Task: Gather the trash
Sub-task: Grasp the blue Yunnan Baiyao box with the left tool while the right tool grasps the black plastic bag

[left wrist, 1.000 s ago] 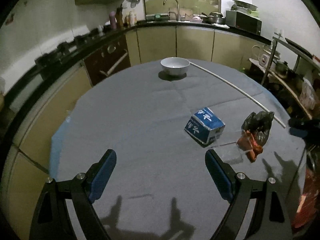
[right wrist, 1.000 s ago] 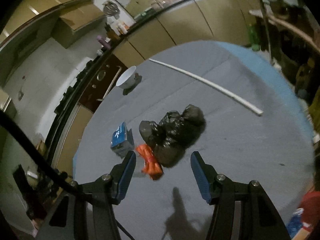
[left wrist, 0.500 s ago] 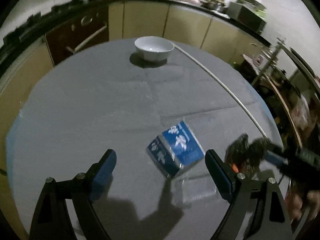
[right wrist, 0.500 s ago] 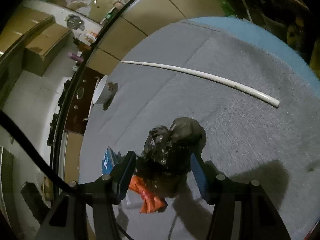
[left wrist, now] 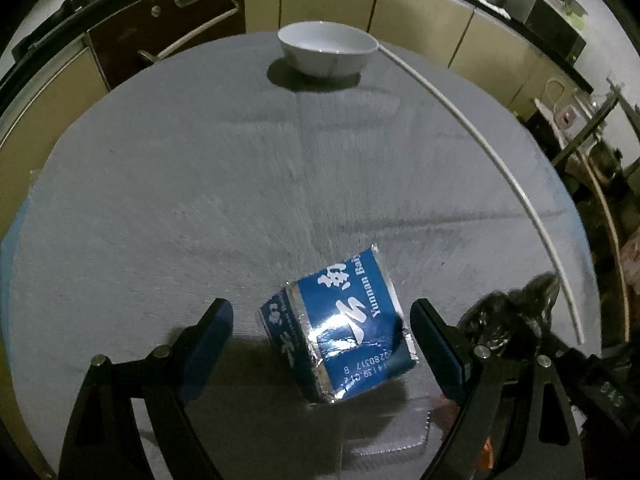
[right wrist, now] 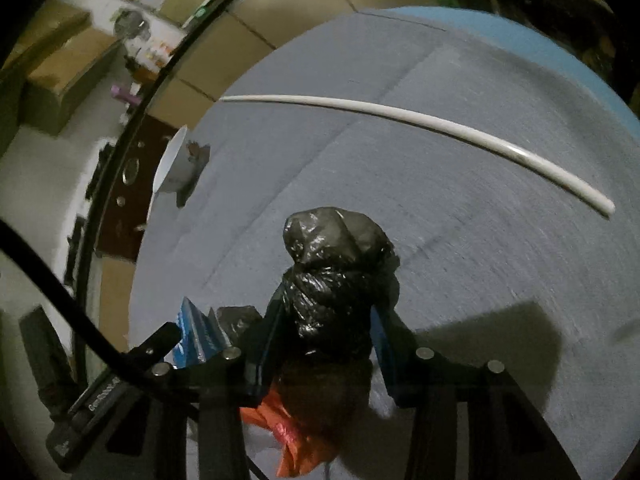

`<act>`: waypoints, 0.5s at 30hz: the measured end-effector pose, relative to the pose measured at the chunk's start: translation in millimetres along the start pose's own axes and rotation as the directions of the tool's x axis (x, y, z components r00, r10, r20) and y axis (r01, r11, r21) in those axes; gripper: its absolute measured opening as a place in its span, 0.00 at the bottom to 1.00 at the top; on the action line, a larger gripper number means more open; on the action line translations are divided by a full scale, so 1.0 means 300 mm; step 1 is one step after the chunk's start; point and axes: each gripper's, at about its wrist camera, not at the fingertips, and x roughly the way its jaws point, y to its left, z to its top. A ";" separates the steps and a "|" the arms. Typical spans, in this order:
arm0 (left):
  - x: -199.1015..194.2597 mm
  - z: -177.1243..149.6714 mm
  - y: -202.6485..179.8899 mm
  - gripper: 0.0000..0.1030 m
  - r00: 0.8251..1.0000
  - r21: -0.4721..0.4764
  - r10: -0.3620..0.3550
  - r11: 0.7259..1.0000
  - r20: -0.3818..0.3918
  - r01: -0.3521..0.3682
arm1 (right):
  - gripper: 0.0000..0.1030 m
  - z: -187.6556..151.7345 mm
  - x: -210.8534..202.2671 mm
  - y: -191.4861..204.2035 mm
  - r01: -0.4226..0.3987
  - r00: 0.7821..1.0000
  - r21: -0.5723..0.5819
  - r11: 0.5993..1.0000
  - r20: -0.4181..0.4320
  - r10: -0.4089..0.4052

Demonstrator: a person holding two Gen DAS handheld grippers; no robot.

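Note:
A crumpled blue and silver carton (left wrist: pixel 344 328) lies on the grey tablecloth (left wrist: pixel 180 200) between the fingers of my left gripper (left wrist: pixel 324 344). Its jaws are closing, with a gap still showing at the left pad. The black trash bag (right wrist: pixel 336 264) stands between the pads of my right gripper (right wrist: pixel 326 340), whose jaws are closing and squeeze the bag's lower part. An orange wrapper (right wrist: pixel 296 436) sticks out below the bag. The same bag (left wrist: pixel 504 320) shows at the right edge of the left wrist view, and the carton (right wrist: pixel 196 332) sits left of the bag.
A white bowl (left wrist: pixel 328 50) stands at the table's far side. A long white rod (left wrist: pixel 500 160) lies across the right half of the cloth. A clear plastic piece (left wrist: pixel 384 432) lies just below the carton. Kitchen cabinets (left wrist: pixel 420 12) ring the table.
My left gripper came down and forward until its fingers straddle the carton. My right gripper dropped over the black bag and its jaws narrowed onto it.

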 end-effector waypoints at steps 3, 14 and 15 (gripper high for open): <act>0.018 0.001 0.007 0.72 0.999 -0.011 -0.035 0.999 -0.002 0.035 | 0.39 -0.005 -0.002 0.011 -0.018 1.000 -0.038 0.999 0.018 0.018; -0.054 0.008 0.099 0.17 0.996 -0.032 -0.074 0.997 0.048 0.076 | 0.38 -0.041 -0.213 -0.100 -0.042 0.980 -0.038 0.998 0.191 0.049; -0.059 0.006 0.111 0.17 0.995 -0.044 -0.086 0.995 0.043 0.088 | 0.38 -0.050 -0.234 -0.114 -0.035 0.979 -0.041 0.999 0.201 0.043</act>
